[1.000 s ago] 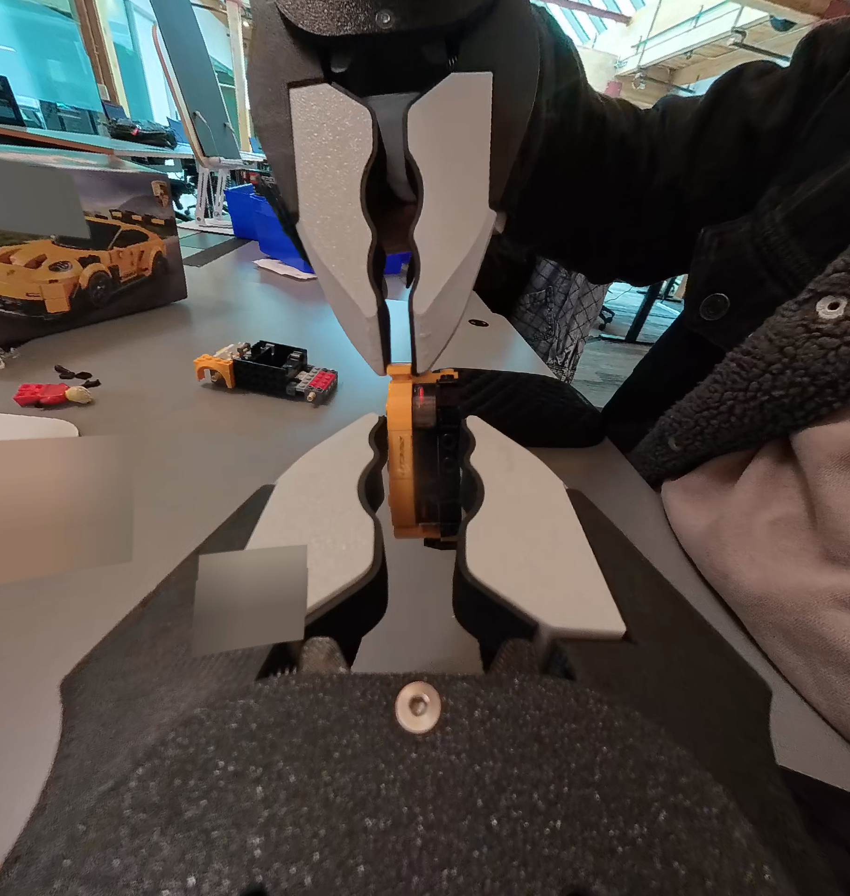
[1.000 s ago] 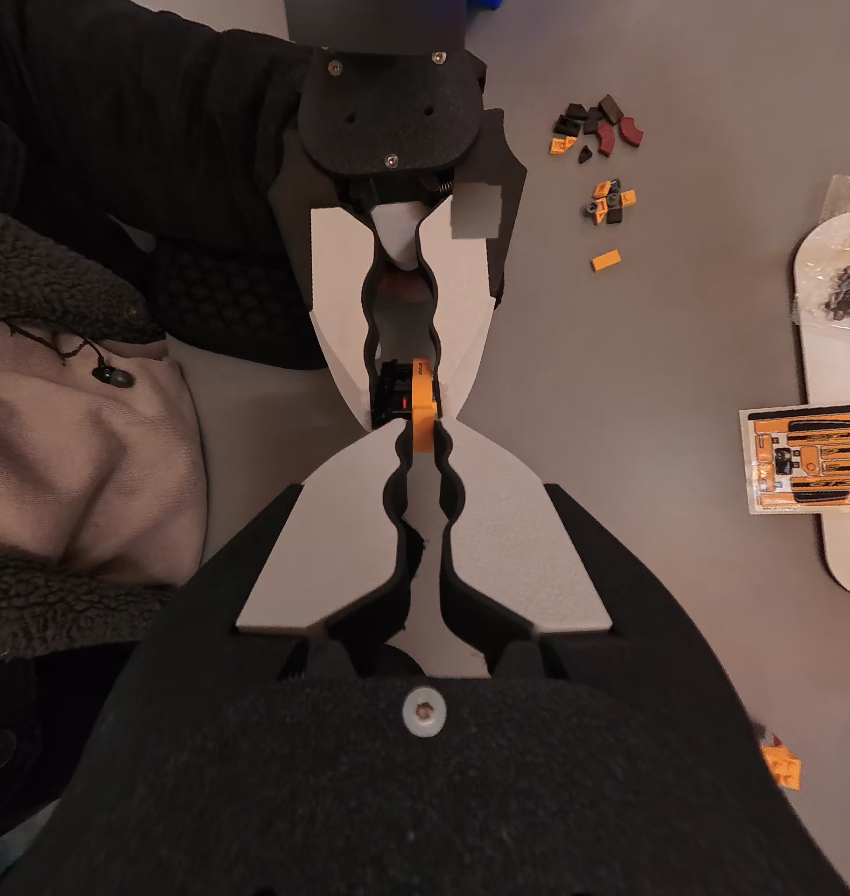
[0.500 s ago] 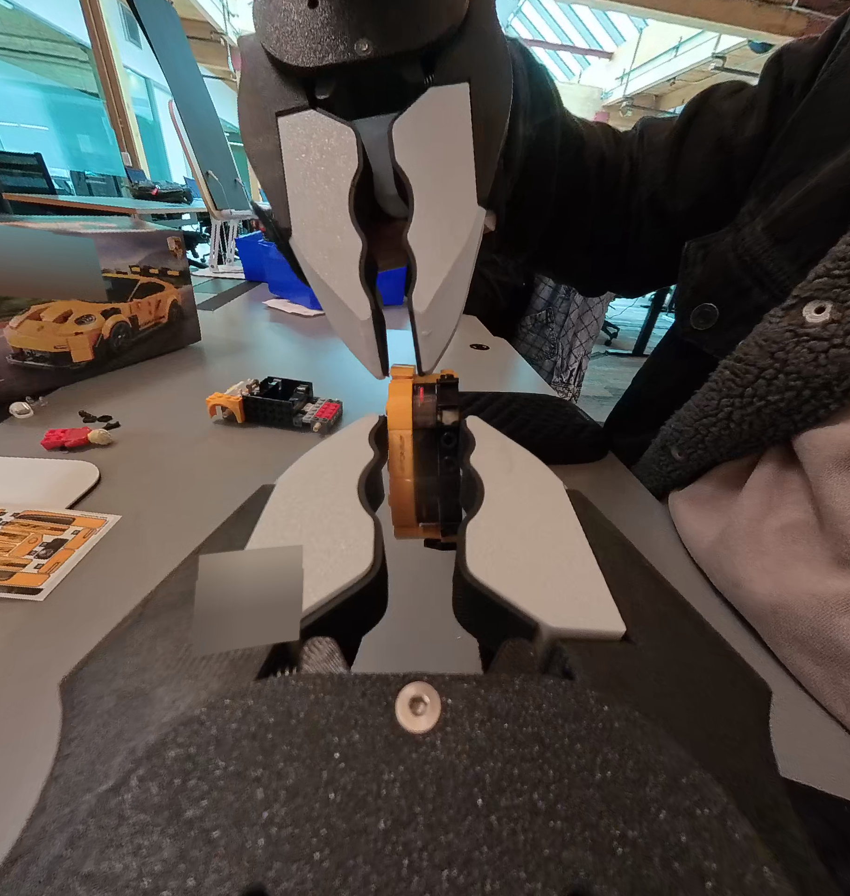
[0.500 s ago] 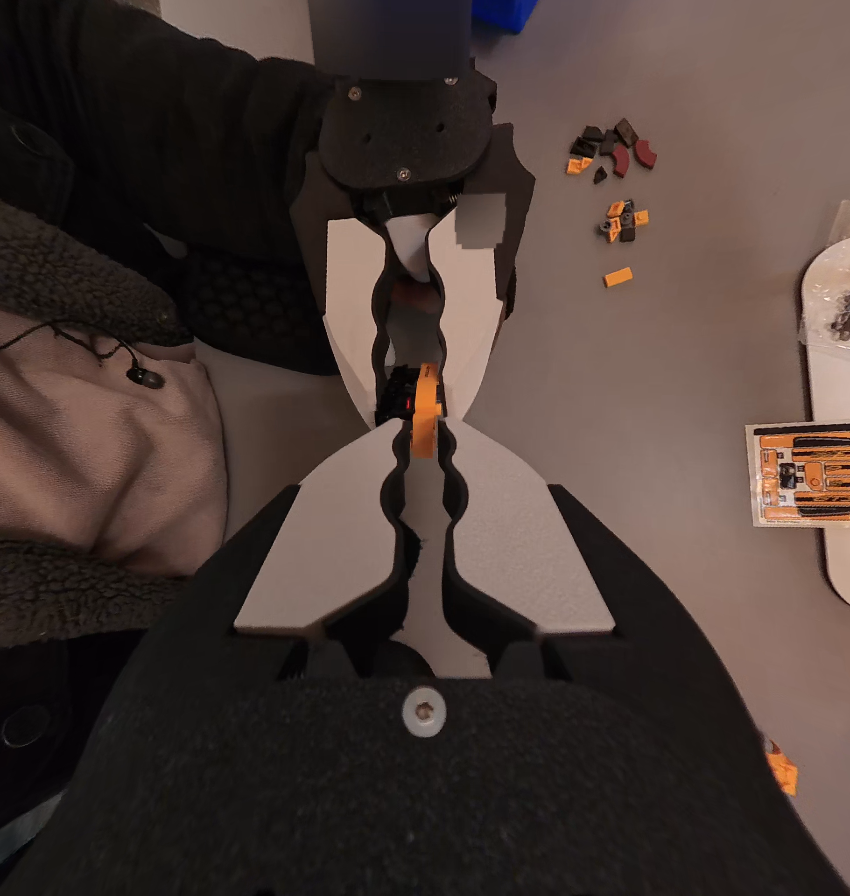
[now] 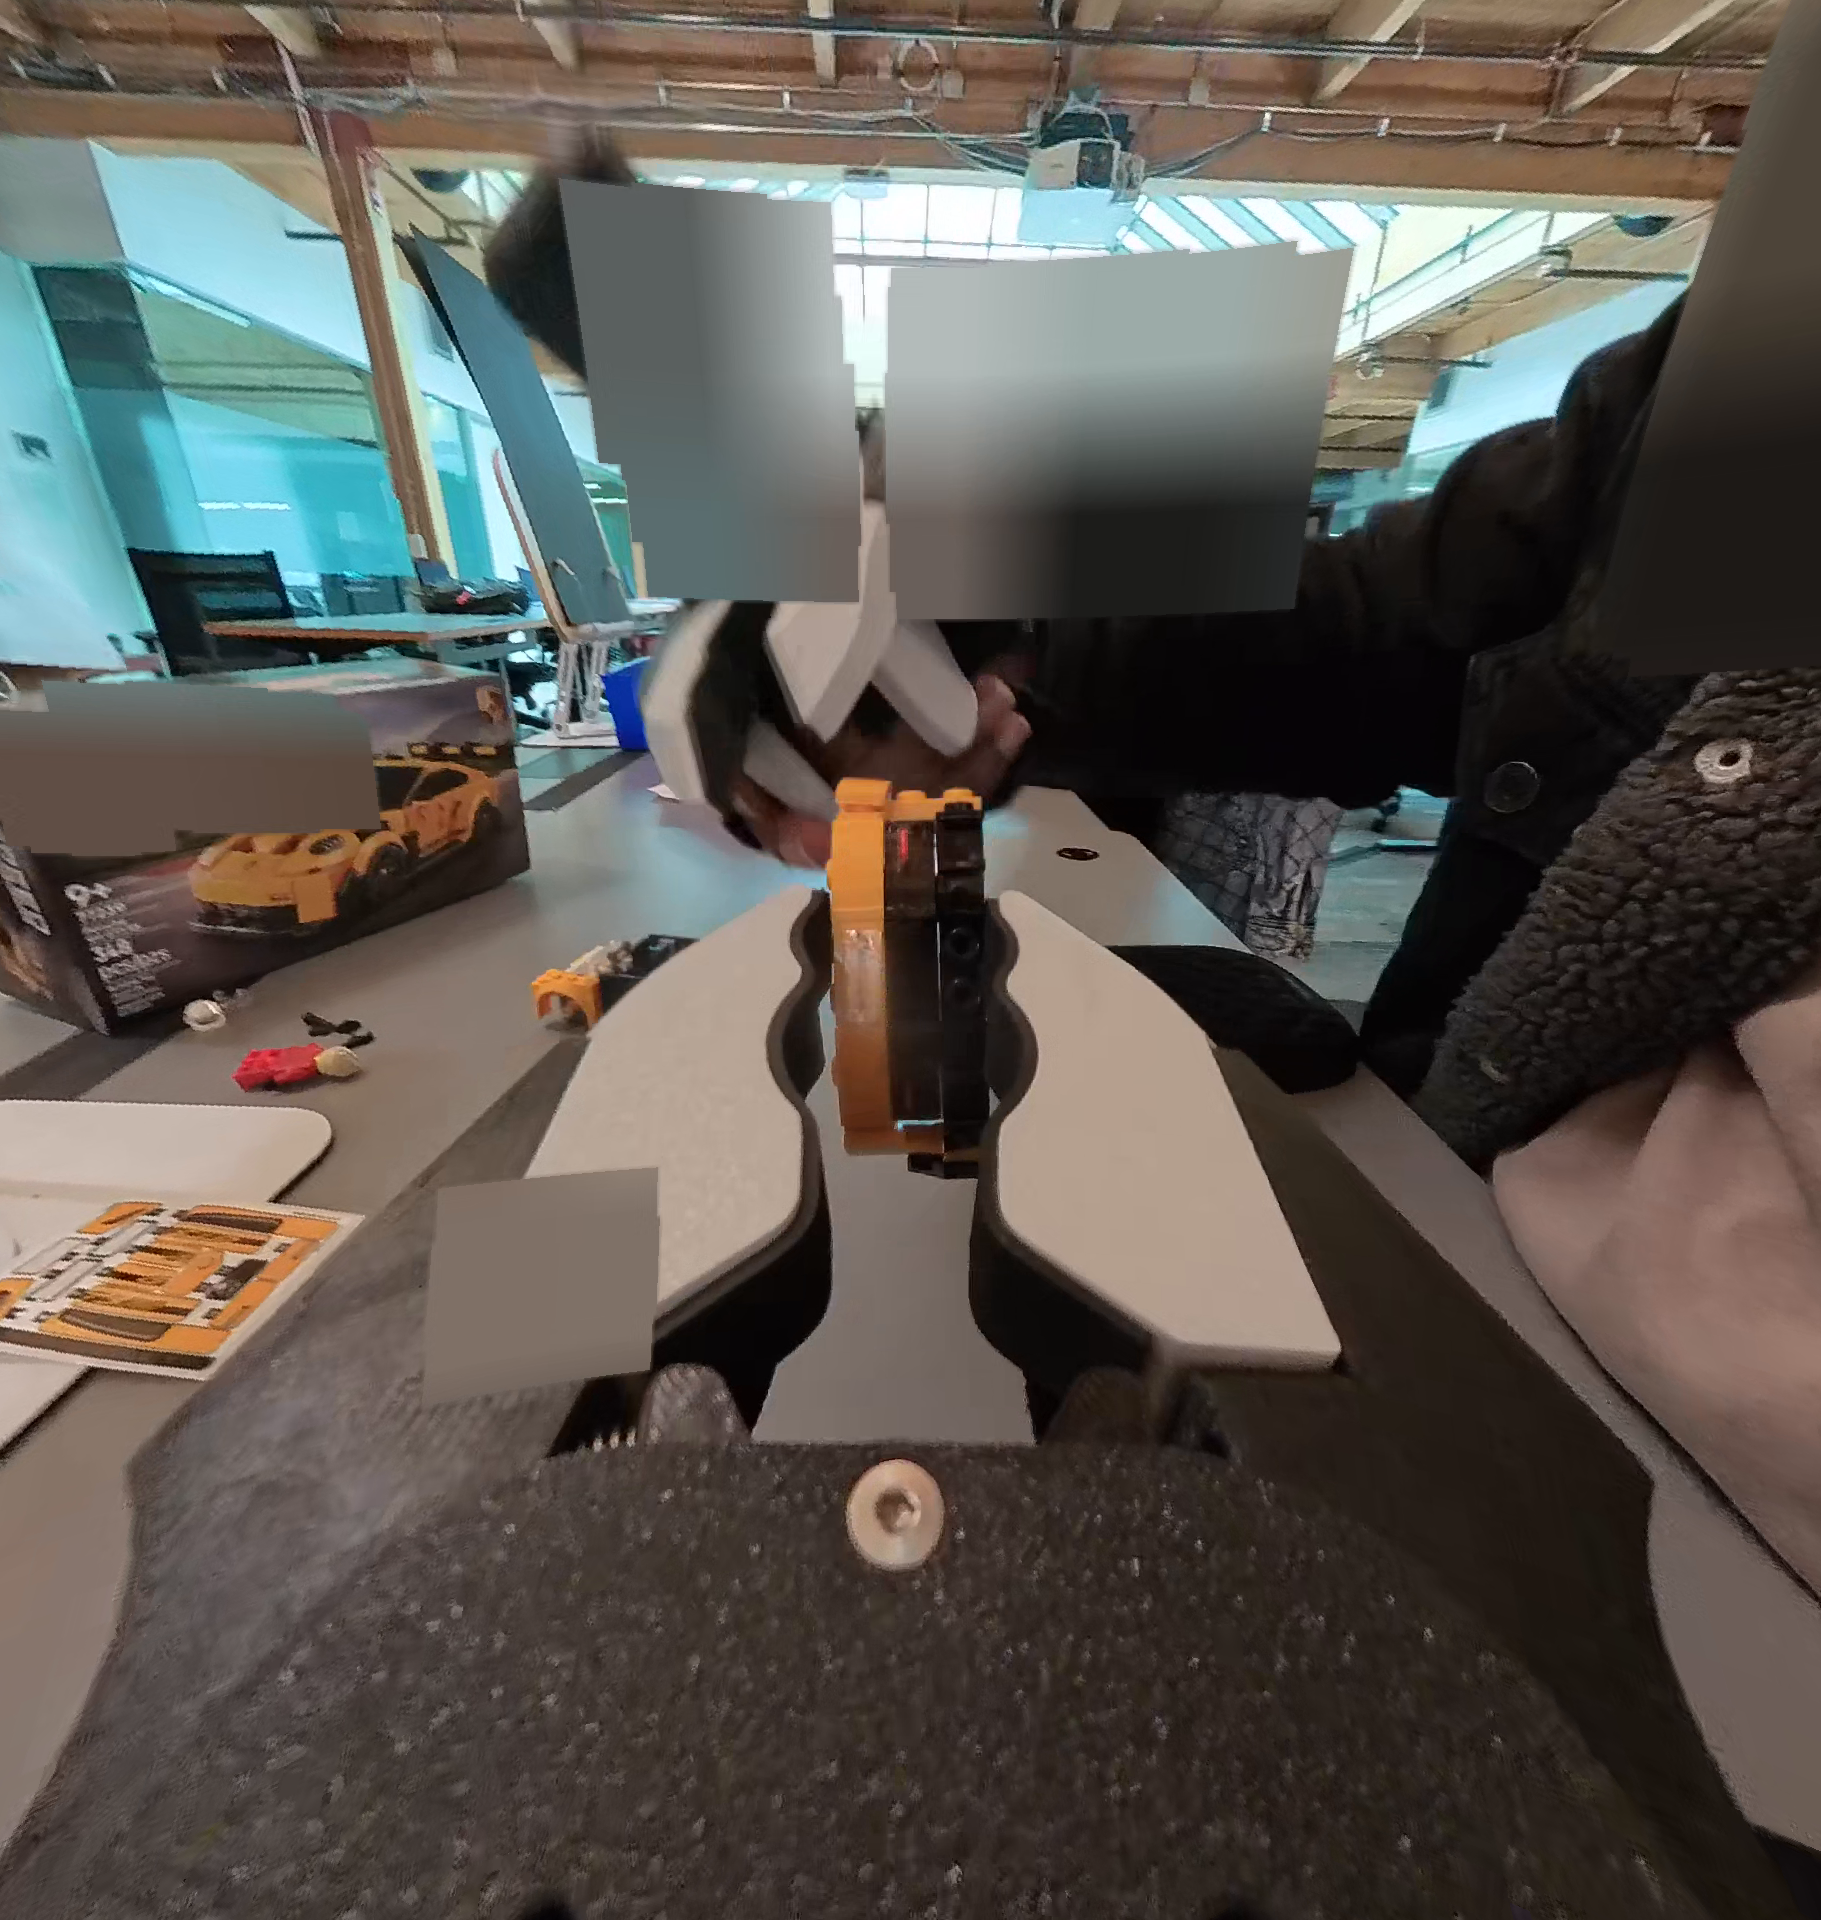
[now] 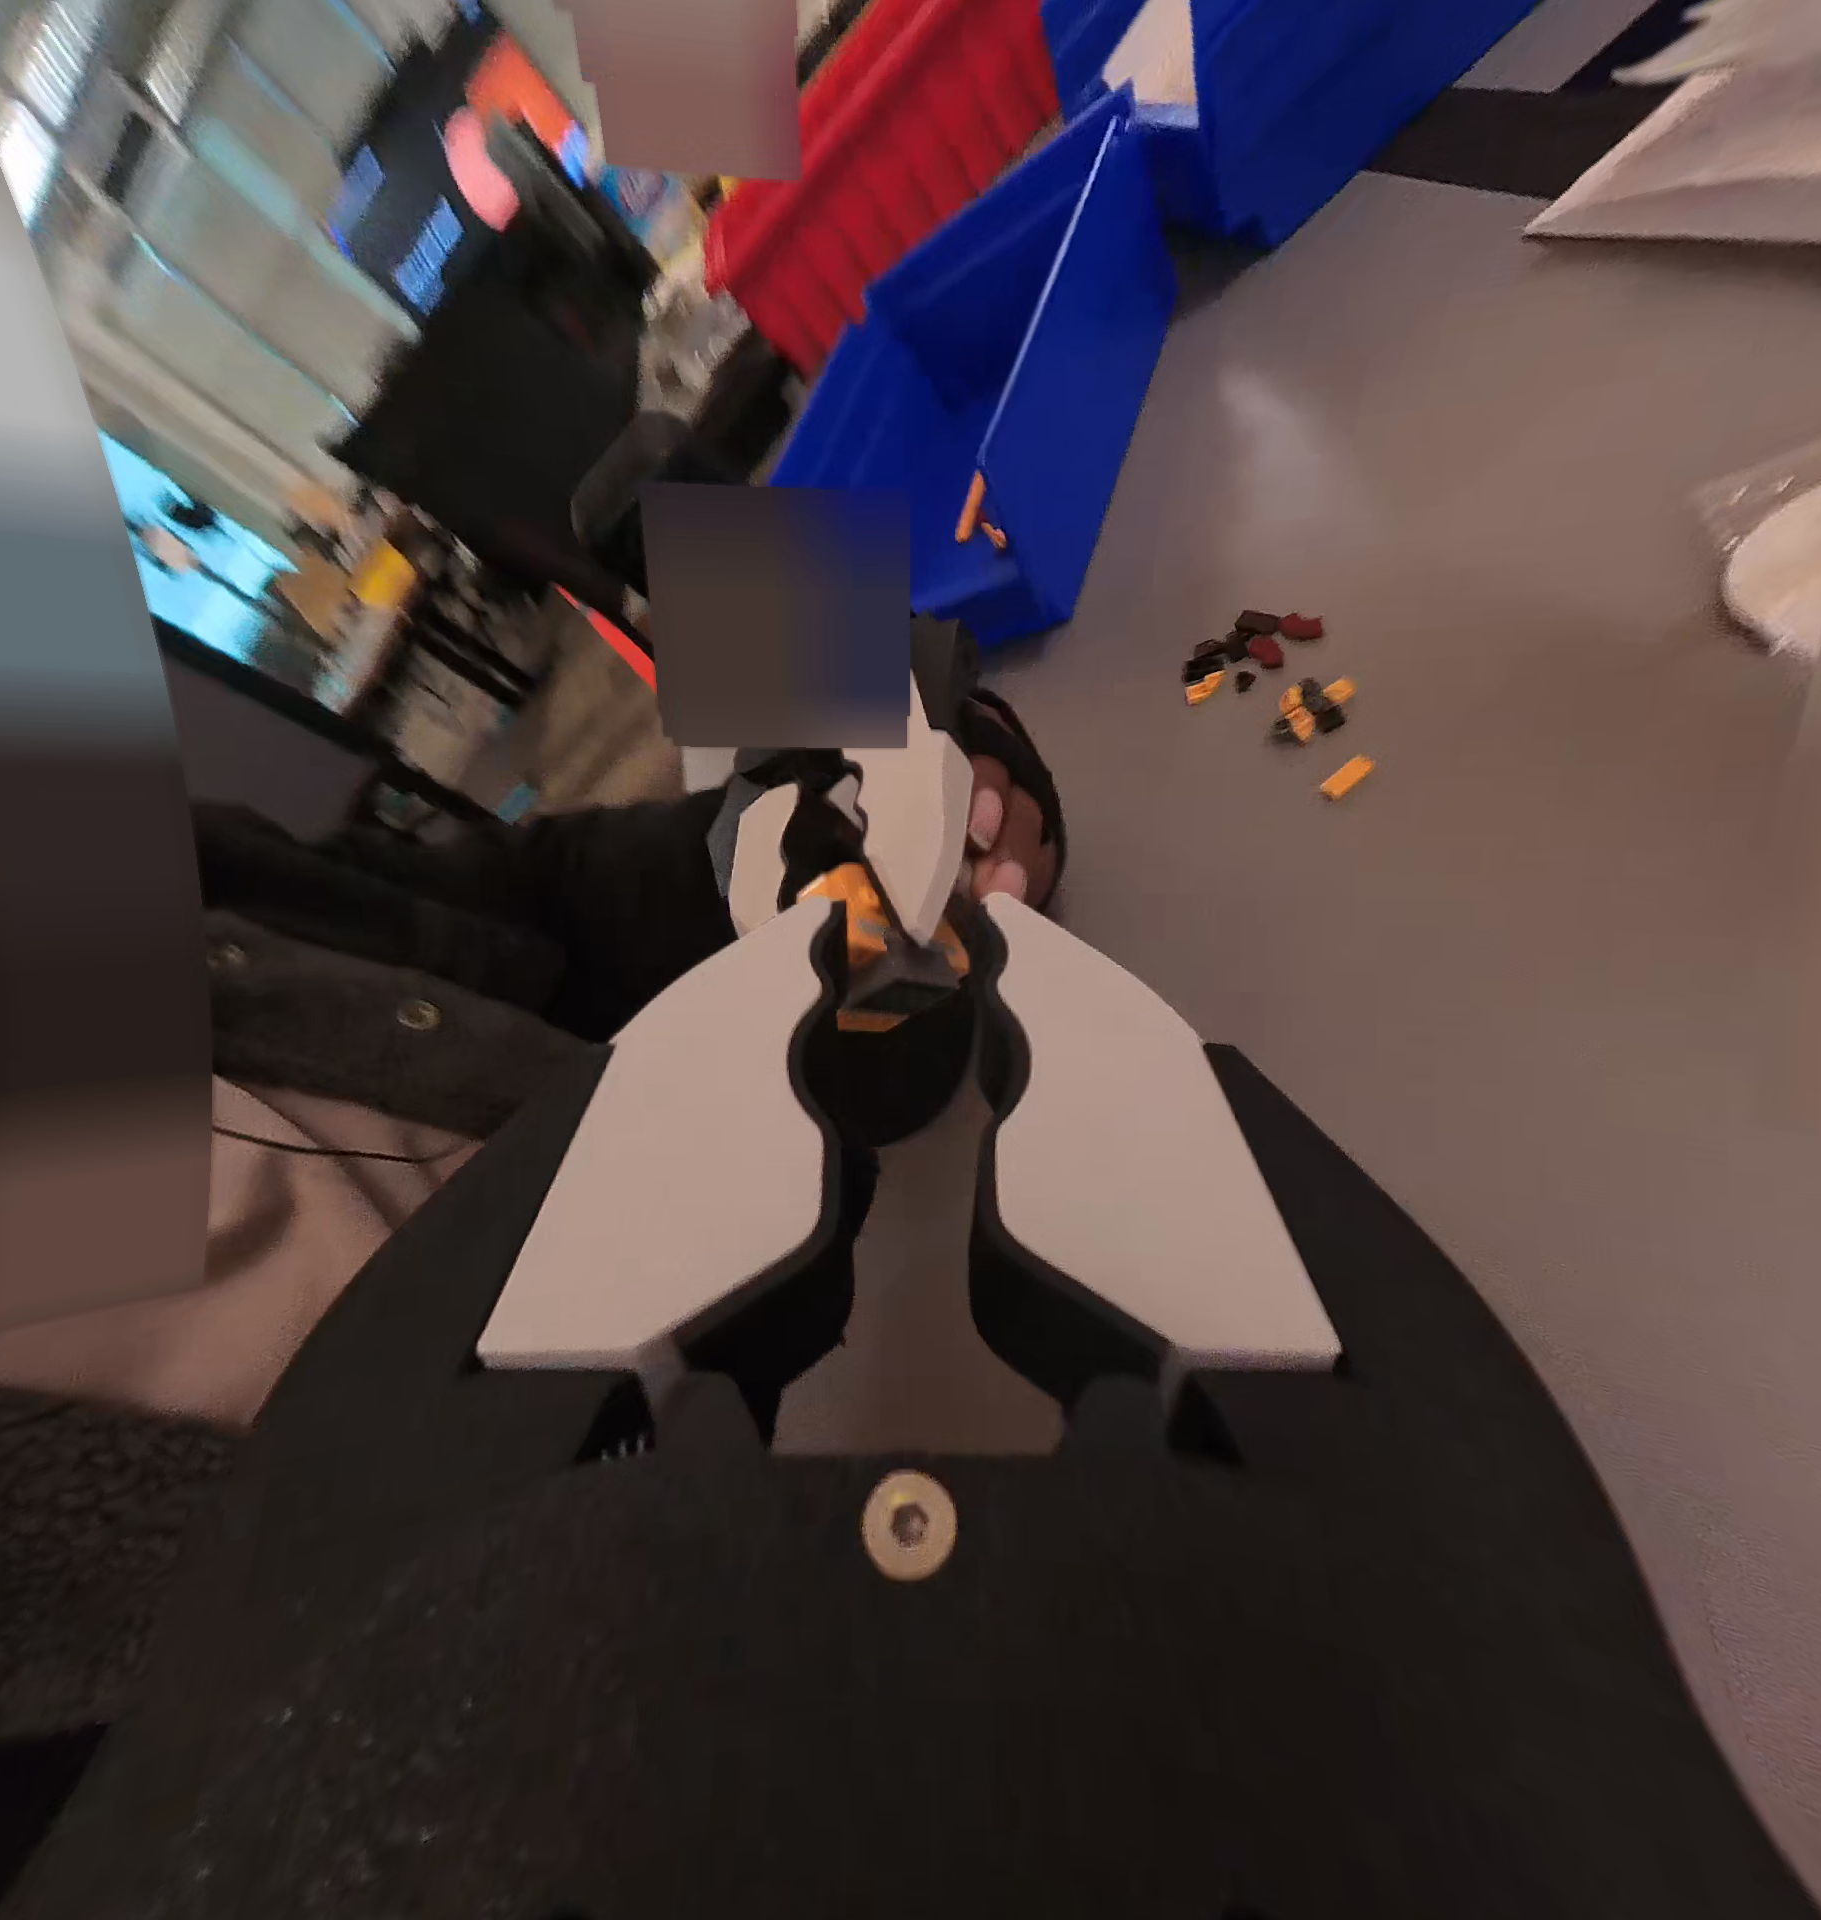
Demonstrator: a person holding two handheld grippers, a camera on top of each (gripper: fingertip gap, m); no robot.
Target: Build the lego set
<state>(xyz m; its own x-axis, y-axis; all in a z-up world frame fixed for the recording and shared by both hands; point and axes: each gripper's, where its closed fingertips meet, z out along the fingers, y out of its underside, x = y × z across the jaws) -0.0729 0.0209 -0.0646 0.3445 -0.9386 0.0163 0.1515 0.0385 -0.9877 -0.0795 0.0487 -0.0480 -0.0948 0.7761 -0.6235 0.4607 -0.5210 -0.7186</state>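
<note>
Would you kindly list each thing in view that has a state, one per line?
left gripper: shut on the orange and black lego piece, held upright off the table.
right gripper: open, fingertips around the piece's end.
lego box: closed, standing on the table.
sticker sheet: flat on the table, stickers seemingly all still on it.
black chassis piece: part-built, lying on the table.
loose bricks: scattered, unattached.

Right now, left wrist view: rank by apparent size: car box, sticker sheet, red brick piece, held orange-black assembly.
1. car box
2. sticker sheet and orange-black assembly: similar; the assembly sits nearer the camera in the left hand-held gripper, so no firm ranking
3. red brick piece
</note>
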